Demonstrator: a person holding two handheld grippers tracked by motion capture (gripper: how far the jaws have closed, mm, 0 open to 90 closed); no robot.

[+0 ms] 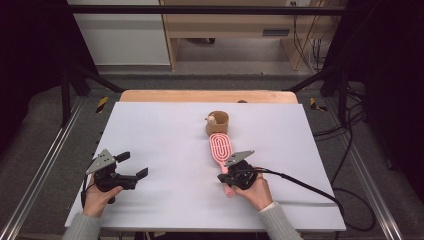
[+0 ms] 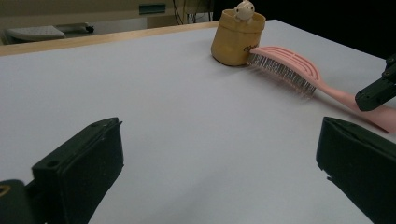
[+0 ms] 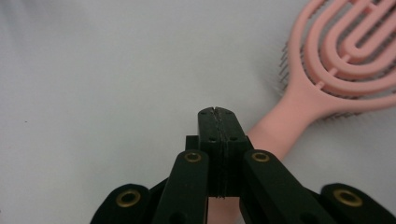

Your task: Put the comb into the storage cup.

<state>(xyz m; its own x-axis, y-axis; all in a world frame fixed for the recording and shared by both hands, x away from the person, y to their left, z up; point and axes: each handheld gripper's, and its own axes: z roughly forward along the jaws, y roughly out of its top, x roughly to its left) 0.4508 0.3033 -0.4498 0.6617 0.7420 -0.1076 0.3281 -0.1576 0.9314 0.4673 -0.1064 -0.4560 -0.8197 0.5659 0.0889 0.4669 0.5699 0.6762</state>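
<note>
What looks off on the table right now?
Little. The pink brush lies bristles down, its tip against the yellow cup. The right tongs are shut with nothing between them, over its handle.

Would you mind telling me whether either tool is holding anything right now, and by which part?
Nothing is held. The right tool is shut empty above the pink hairbrush handle; the left tool is open.

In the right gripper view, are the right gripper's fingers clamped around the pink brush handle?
No: the right gripper has its fingers shut flat against each other, with the pink brush handle passing beside and under them.
</note>
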